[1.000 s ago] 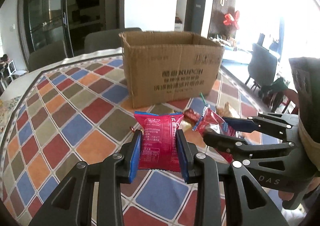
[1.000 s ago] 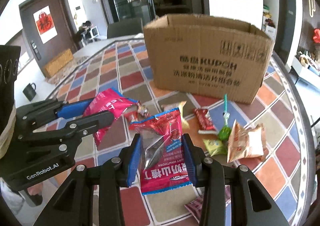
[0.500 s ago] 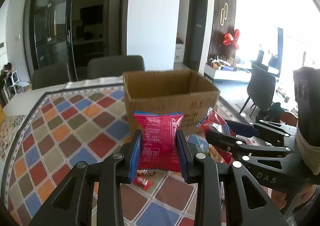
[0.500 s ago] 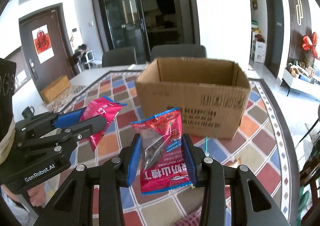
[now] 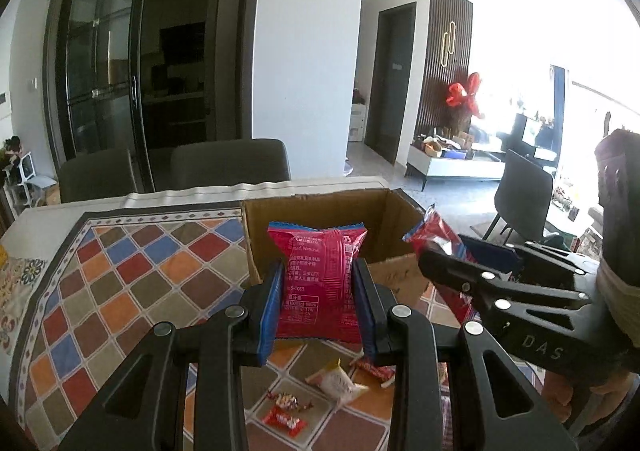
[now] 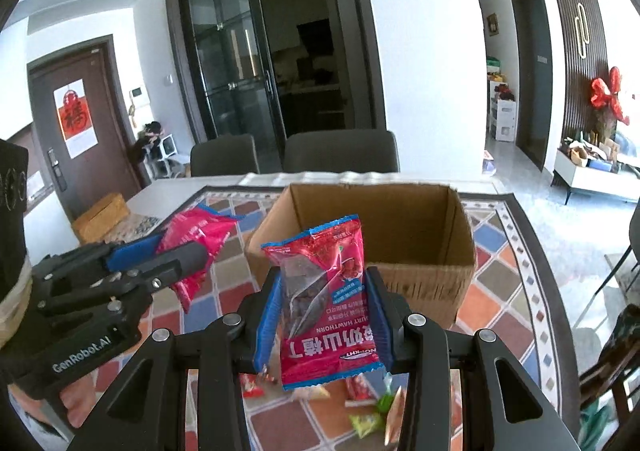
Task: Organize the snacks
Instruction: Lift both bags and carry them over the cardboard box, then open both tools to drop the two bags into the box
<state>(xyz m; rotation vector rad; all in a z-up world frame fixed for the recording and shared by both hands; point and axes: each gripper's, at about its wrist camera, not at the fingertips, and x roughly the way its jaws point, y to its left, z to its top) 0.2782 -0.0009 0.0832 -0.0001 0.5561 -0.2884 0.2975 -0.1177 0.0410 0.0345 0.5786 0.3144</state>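
Carrying two packets toward the box (image 5: 328, 211) is judged to be the step in hand. The left tongs (image 5: 318, 299) are clamped on a pink packet (image 5: 320, 275), held upright in front of the box's near wall. The right tongs (image 6: 324, 315) are clamped on a hawthorn packet (image 6: 326, 291), likewise raised before the box (image 6: 376, 219). For a clean drop, each packet is best brought past the near rim and over the open cavity before the pads are eased apart; a release short of the rim is judged likely to land on the bench (image 5: 132, 283). The two tongs are close together, so a staggered release is advised.

In the left view, loose sweets (image 5: 286, 409) are seen under the tongs. In the right view alone, a green sweet (image 6: 366, 421) is shown, and the box is seen empty as far as its interior shows.
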